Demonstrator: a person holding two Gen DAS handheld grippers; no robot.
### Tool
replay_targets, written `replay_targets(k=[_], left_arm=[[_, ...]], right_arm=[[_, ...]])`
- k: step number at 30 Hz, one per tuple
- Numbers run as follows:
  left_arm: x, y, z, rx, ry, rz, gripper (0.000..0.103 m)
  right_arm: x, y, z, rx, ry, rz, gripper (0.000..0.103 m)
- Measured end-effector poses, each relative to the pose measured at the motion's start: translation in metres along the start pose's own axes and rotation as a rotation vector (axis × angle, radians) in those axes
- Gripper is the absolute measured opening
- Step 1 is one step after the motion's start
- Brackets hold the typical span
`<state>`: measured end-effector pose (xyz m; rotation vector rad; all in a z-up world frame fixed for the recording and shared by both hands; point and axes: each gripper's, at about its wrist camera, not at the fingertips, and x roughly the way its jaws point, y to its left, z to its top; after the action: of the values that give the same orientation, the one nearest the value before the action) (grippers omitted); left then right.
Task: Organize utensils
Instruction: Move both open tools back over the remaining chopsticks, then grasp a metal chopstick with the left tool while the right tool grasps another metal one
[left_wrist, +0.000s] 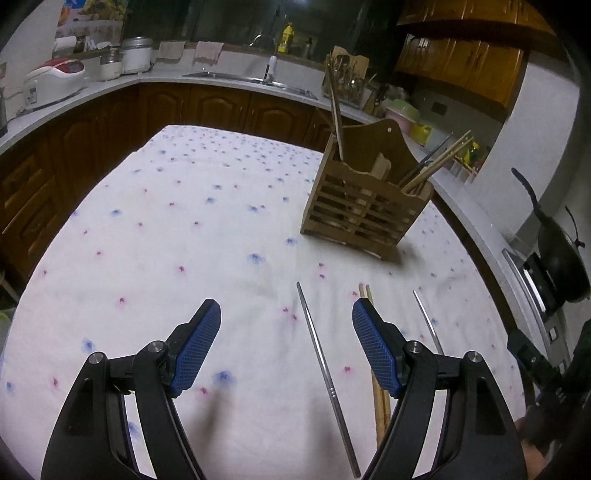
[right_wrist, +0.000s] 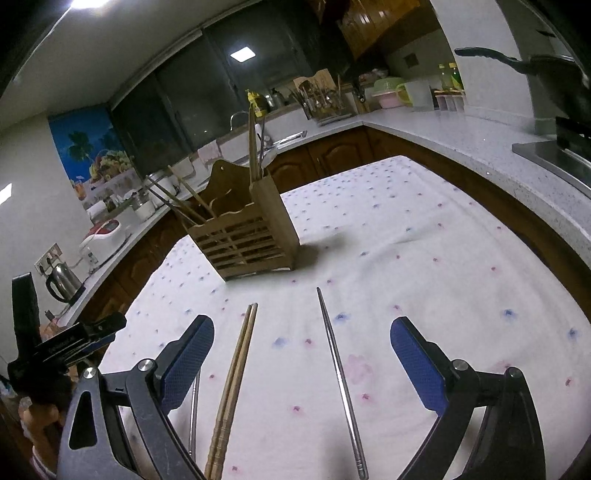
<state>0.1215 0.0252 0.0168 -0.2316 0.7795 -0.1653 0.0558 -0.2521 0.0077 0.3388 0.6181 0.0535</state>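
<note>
A slatted wooden utensil holder (left_wrist: 364, 205) stands on the flowered tablecloth and holds several chopsticks; it also shows in the right wrist view (right_wrist: 245, 238). On the cloth lie a metal chopstick (left_wrist: 327, 373), a wooden pair (left_wrist: 380, 402) partly behind my right-hand finger, and a second metal chopstick (left_wrist: 428, 321). In the right wrist view the wooden pair (right_wrist: 232, 384) and a metal chopstick (right_wrist: 340, 380) lie between the fingers, another metal chopstick (right_wrist: 194, 410) at the left. My left gripper (left_wrist: 286, 321) and right gripper (right_wrist: 301, 336) are open and empty above the cloth.
The table (left_wrist: 166, 221) is ringed by a grey counter (right_wrist: 461, 133) with brown cabinets, a sink (left_wrist: 251, 79), a rice cooker (left_wrist: 55, 75), a kettle (right_wrist: 64, 282) and a black pan on the stove (left_wrist: 561, 254). The other gripper shows at the view's edge (right_wrist: 66, 345).
</note>
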Motion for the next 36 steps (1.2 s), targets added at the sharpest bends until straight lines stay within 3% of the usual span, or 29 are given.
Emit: replay_targets(k=[12,18,21,24,26,33,36], left_arm=[[0.024,-0.004,-0.007,0.019,0.076,0.031,0.075],[0.042,-0.005,-0.007,0.015,0.142,0.03,0.073],[0.056,-0.009,-0.005,0.023,0.184,0.023,0.059],[0.074,-0.012,-0.001,0.02,0.241,0.0,0.037],[0.086,-0.014,0.002,0.021,0.276,-0.015,0.033],[0.113,-0.026,0.008,0.058,0.333,-0.012,0.032],[0.122,-0.03,0.007,0.083,0.332,0.001,0.026]], right_arm=[[0.014,0.004,-0.003,-0.045,0.05,-0.011,0.096],[0.034,0.006,-0.004,-0.085,0.123,-0.021,0.08],[0.048,0.007,-0.004,-0.114,0.166,-0.034,0.069],[0.065,0.009,-0.001,-0.145,0.212,-0.048,0.054],[0.077,0.008,0.003,-0.159,0.241,-0.051,0.046],[0.116,0.001,0.016,-0.191,0.313,-0.09,0.037],[0.132,-0.001,0.016,-0.199,0.35,-0.102,0.031]])
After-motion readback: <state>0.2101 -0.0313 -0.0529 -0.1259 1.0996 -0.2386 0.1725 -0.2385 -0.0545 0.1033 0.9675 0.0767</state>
